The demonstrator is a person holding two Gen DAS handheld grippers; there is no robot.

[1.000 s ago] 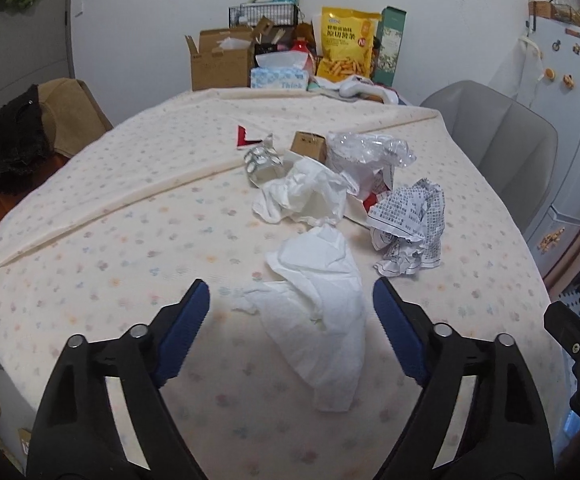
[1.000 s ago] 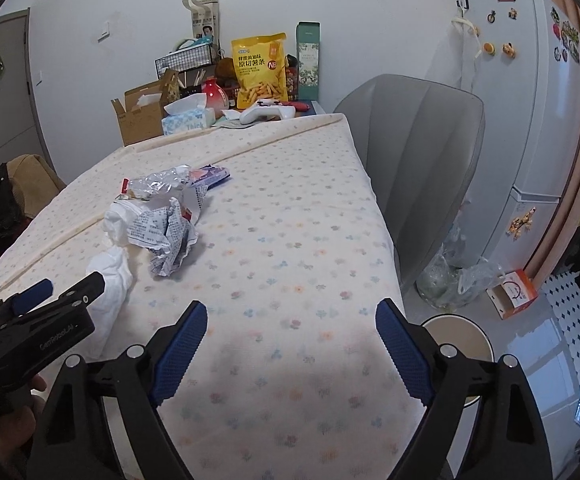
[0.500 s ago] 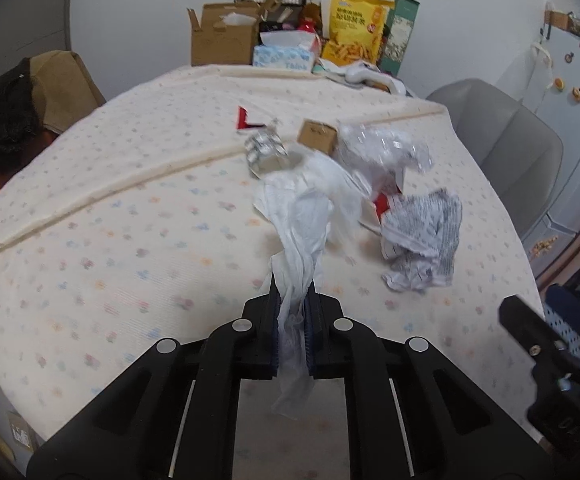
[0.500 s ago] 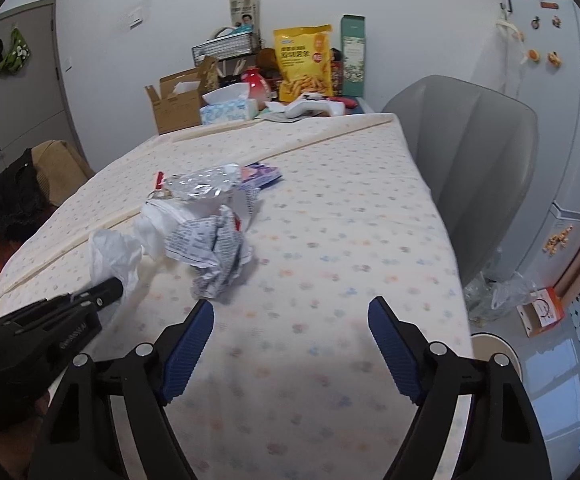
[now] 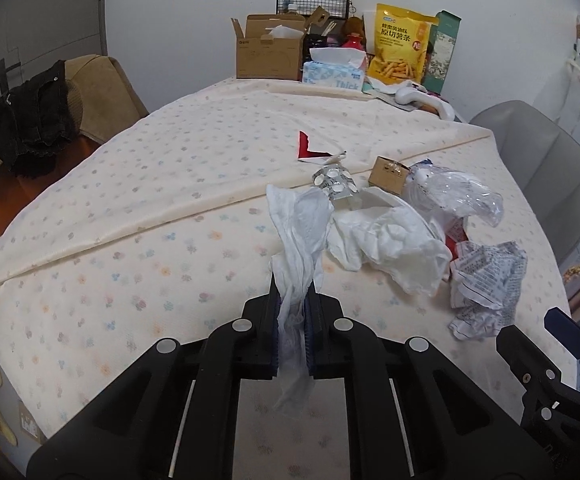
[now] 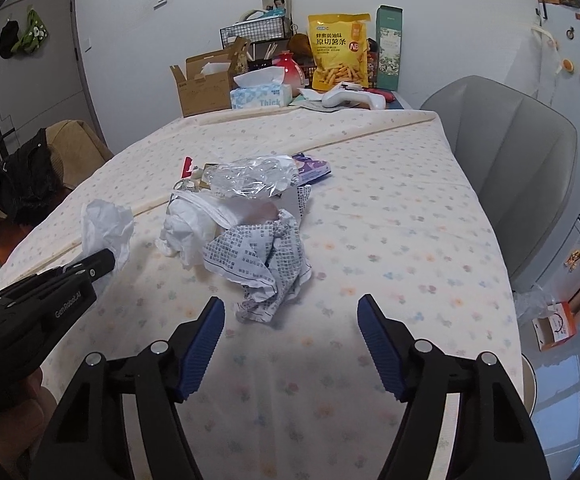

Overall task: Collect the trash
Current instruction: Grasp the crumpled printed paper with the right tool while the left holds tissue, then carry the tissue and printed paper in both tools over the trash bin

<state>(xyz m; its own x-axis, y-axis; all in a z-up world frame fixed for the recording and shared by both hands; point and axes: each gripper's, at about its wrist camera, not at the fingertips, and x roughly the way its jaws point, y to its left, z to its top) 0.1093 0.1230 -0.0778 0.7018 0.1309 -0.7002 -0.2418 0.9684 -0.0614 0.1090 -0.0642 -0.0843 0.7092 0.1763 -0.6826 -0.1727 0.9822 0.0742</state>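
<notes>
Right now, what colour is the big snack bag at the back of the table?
Yellow, with fries pictured on it. The snack bag shows best in the right wrist view.

Bare tablecloth (image 6: 389, 240) right of the crumpled printed paper (image 6: 266, 256); trash pile (image 5: 409, 216) crowding mid-table; boxes (image 5: 270, 52) along the far edge

The left gripper (image 5: 292, 320) pinches a white tissue (image 5: 299, 240) above the tablecloth (image 5: 130, 248); crumpled printed paper (image 5: 485, 284) lies right, perhaps touching another white wad (image 5: 389, 248).

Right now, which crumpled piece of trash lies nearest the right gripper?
The printed paper wad, covered in small black text, just ahead of the closing, empty right gripper. The plain white tissue and clear plastic lie farther back.
</notes>
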